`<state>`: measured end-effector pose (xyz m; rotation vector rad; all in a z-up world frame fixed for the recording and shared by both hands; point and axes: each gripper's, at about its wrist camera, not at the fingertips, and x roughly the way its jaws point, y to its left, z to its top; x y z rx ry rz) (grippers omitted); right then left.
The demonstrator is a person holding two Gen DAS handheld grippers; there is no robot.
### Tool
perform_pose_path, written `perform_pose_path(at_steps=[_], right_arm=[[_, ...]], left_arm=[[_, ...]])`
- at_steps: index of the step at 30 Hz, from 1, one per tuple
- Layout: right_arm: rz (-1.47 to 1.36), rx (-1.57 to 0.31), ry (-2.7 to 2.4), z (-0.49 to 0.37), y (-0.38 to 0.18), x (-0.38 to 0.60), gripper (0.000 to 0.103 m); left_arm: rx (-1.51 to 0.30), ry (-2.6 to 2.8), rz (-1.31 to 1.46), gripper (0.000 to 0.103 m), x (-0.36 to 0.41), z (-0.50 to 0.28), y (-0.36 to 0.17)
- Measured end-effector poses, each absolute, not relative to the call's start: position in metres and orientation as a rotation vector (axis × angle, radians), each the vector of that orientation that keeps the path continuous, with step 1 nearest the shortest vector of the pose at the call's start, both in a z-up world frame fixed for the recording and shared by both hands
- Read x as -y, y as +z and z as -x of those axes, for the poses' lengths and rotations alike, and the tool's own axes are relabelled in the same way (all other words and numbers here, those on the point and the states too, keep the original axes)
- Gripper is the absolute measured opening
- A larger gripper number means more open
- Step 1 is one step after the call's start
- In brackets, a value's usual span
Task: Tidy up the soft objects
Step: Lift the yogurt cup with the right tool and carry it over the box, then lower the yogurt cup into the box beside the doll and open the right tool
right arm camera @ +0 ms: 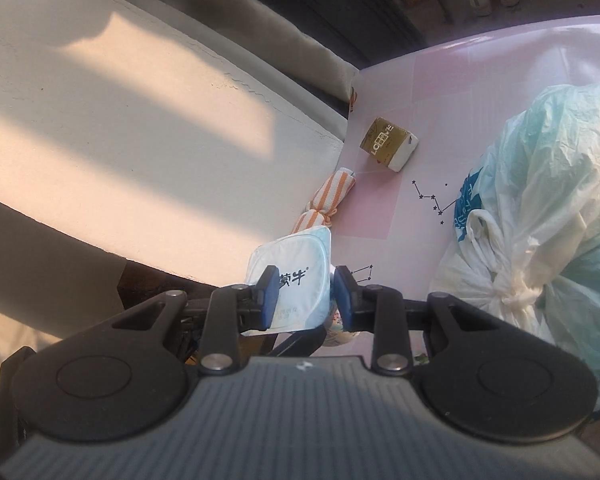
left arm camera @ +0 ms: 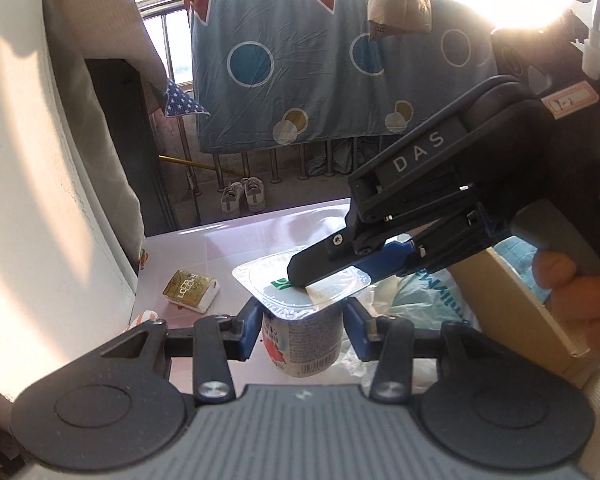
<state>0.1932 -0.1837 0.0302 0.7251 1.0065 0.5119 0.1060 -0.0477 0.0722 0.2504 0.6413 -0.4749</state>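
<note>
The left hand-held gripper (left arm camera: 302, 326) is clamped on a yogurt cup (left arm camera: 302, 344), held upright above the pink table (left arm camera: 220, 240). The right hand-held gripper (right arm camera: 306, 294) pinches the cup's foil lid (right arm camera: 294, 276) (printed side up). A tissue pack (right arm camera: 388, 142) lies near the table's wall edge, beside a striped cloth (right arm camera: 332, 192); a tied plastic bag (right arm camera: 540, 208) sits well apart.

Hanging quilt (left arm camera: 324, 64) (dotted), sneakers (left arm camera: 242, 196)

Both grippers' fingers (left arm camera: 249, 330) clamped
</note>
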Motion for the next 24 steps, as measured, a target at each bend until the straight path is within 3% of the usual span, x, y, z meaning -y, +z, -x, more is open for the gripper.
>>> perform_pose_path(at_steps=[7, 13, 24], right_arm=[[-0.753, -0.913, 0.359, -0.113, 0.064, 0.287, 0.031], [-0.764, -0.877, 0.167, -0.034, 0.076, 0.387, 0.032], [-0.791, -0.959, -0.137, 0.045, 0.010, 0.496, 0.033]], left_arm=[[-0.621, -0.698, -0.295, 0.046, 0.148, -0.075, 0.095], [-0.666, -0.910, -0.319, 0.047, 0.246, -0.051, 0.084], [-0.872, -1.116, -0.309, 0.047, 0.355, -0.040, 0.005]])
